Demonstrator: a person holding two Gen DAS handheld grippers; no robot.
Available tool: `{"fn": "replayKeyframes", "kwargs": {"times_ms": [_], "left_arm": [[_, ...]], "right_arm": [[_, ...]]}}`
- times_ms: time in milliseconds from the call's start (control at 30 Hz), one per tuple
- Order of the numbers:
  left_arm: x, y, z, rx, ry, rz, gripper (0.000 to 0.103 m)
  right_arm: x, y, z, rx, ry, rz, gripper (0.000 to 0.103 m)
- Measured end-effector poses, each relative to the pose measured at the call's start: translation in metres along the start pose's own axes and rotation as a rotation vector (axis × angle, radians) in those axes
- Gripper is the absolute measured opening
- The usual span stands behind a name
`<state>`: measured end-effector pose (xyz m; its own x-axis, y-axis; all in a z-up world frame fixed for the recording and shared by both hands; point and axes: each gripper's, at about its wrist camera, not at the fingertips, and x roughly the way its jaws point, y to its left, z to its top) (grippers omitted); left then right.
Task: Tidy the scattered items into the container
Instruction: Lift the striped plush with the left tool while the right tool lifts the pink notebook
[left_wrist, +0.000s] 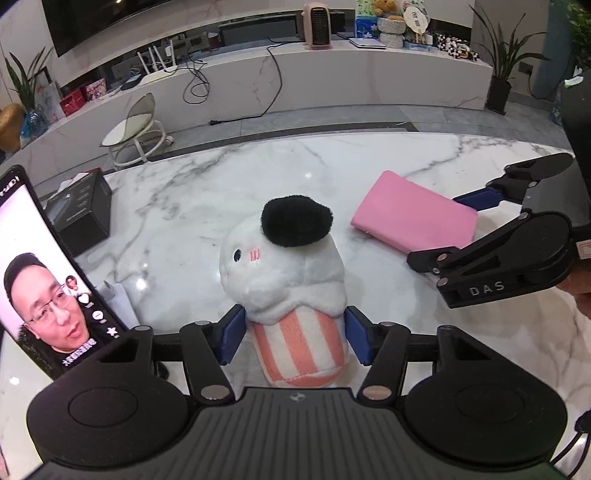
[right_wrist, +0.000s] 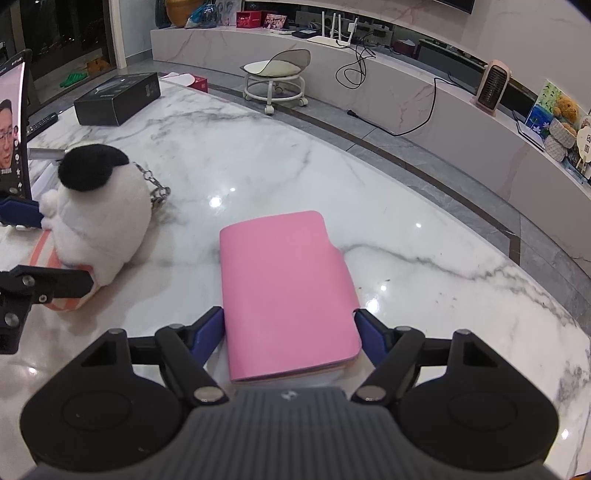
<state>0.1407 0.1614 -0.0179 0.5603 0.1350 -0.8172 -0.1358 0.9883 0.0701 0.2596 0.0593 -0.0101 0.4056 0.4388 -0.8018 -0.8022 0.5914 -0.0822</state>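
On the table (left_wrist: 192, 199) the plush toy (left_wrist: 284, 280) lies near the middle, its base toward the near edge and its head pointing away. The left gripper (left_wrist: 295, 341) straddles that base, one finger on each side. To the toy's right lies the flat wallet (right_wrist: 284, 291), with the right gripper (right_wrist: 291, 332) set around its near end, a finger at either side. A metal chain (right_wrist: 155, 188) trails on the table behind the toy. A phone (left_wrist: 48, 280) stands upright at the near left. Farther back on the left, a box (left_wrist: 81, 210) sits on the table. Beyond the far edge, a stool (right_wrist: 275, 79) stands on the floor before a long ledge (left_wrist: 332, 70).
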Motion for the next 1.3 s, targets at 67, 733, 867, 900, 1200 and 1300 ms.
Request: {"fn": "replayKeyframes", "kwargs": {"times_ms": [67,733,867,900,1200,1300], "left_arm": [[-0.001,0.001,0.001,-0.008,0.001,-0.021,0.065],[-0.032,-0.033,0.0,0.054,-0.032,-0.226,0.06],[-0.041,-0.045,0.002,0.065,-0.061,-0.242,0.06],[-0.042,-0.047,0.003,0.067,-0.063,-0.243,0.06],[-0.037,-0.069,-0.007,0.128,-0.022,-0.19,0.063],[-0.057,-0.071,-0.006,0.13,-0.076,-0.174,0.061]], "right_arm": [[-0.001,-0.001,-0.001,0.001,0.006,0.004,0.077],[-0.056,-0.024,-0.018,0.036,0.009,-0.026,0.077],[-0.082,-0.038,-0.028,0.061,-0.006,-0.054,0.077],[-0.088,-0.04,-0.031,0.065,-0.009,-0.059,0.077],[-0.126,-0.047,-0.059,0.075,-0.013,-0.09,0.077],[-0.133,-0.046,-0.062,0.076,-0.018,-0.094,0.077]]}}
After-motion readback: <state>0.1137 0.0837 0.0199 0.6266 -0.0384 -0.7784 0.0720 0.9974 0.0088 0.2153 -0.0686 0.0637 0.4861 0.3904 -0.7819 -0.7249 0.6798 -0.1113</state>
